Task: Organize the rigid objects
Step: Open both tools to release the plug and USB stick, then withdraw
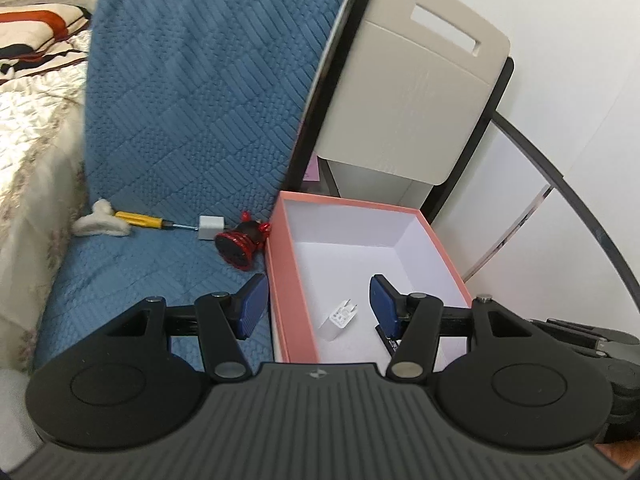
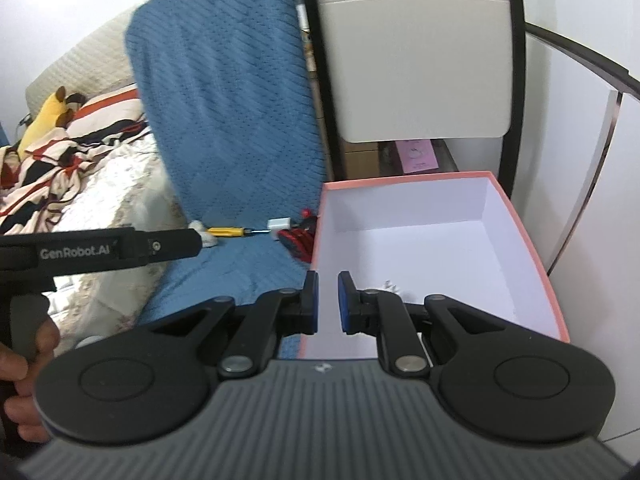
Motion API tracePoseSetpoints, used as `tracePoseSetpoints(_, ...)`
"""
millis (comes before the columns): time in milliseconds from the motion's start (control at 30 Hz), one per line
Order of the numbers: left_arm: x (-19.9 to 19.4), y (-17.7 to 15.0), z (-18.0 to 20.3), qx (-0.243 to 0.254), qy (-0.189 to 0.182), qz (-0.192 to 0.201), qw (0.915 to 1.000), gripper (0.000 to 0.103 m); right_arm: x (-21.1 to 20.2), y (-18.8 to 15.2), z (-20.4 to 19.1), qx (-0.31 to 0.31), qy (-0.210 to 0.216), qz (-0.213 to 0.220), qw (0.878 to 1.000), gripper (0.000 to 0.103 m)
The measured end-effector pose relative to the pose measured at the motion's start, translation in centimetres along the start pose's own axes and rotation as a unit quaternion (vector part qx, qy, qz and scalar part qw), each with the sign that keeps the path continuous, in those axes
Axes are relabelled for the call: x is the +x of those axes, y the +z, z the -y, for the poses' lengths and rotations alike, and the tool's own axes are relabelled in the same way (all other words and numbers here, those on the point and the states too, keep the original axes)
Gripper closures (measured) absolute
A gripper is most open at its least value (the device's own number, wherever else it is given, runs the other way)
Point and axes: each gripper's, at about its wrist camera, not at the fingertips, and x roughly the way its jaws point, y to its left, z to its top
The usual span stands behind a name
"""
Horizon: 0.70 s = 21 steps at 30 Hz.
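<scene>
A pink box [image 1: 280, 280] with a white inside stands on the blue sofa cover. A white plug [image 1: 339, 320] lies inside it. My left gripper [image 1: 318, 306] is open and empty, with its jaws astride the box's left wall above the plug. On the cover to the left lie a red and black round object [image 1: 239, 244], a white charger cube [image 1: 211, 227], a yellow screwdriver [image 1: 140, 219] and a white fluffy piece [image 1: 102, 225]. My right gripper [image 2: 328, 303] is nearly closed and empty at the near left corner of the box [image 2: 532, 240].
A beige and black chair back [image 1: 412, 92] stands behind the box. A bed with patterned blankets [image 2: 60, 168] and a yellow plush toy [image 2: 44, 120] lies to the left. A hand holds the left gripper's handle [image 2: 100, 250]. White wall panels are on the right.
</scene>
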Motion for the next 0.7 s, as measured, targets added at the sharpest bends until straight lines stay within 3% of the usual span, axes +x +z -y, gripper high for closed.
tracePoseSetpoints(367,-5.0,-2.5,-4.4,-0.002,0.014,0.023,0.9996,0.041,-1.4,-2.2,-4.9,-0.02,0.004,0.008,1.0,0.089)
tracePoseSetpoints(700,-5.5,-3.8,-7.9,-0.003,0.02,0.021,0.9996,0.041,-0.2,-4.6,-8.3,-0.015,0.002,0.0,1.0,0.089)
